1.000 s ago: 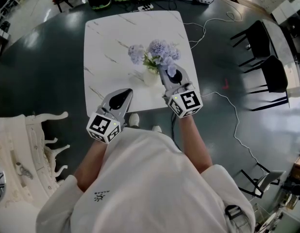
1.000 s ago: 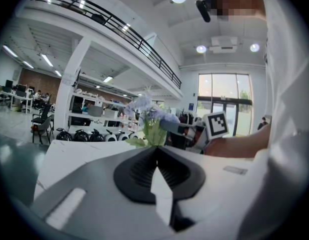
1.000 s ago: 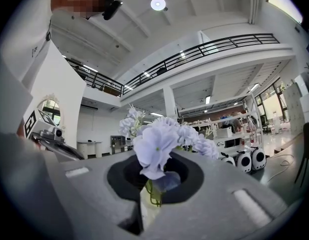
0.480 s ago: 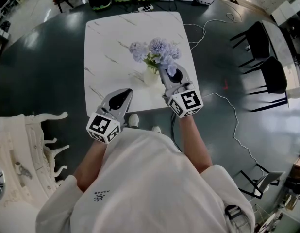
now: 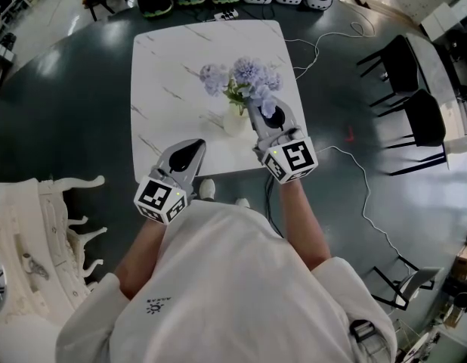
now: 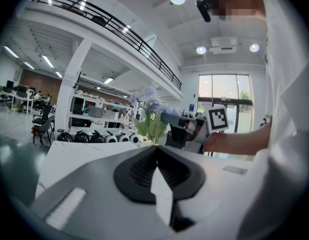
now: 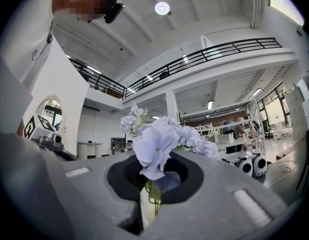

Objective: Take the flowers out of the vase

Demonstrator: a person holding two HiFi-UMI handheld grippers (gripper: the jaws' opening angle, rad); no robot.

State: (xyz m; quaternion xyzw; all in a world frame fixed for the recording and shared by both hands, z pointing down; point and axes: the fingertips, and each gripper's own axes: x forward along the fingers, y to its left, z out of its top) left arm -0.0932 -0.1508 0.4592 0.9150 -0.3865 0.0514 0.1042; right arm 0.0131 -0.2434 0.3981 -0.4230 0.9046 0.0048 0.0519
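Lilac clustered flowers on green stems (image 7: 157, 144) are pinched by their stems between the fingers of your right gripper (image 7: 149, 204), with the blooms just past the fingertips. Just beside those fingertips, the small white vase (image 5: 235, 121) stands on the white marble-patterned table (image 5: 165, 66). The fingers of your left gripper (image 6: 159, 184) are pressed together on nothing, well apart from the vase.

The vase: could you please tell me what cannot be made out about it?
- Head view: the vase, white on the white table, has its mouth under the flowers.
- Left gripper view: the left gripper covers where it stands.
- Right gripper view: the right gripper does likewise.
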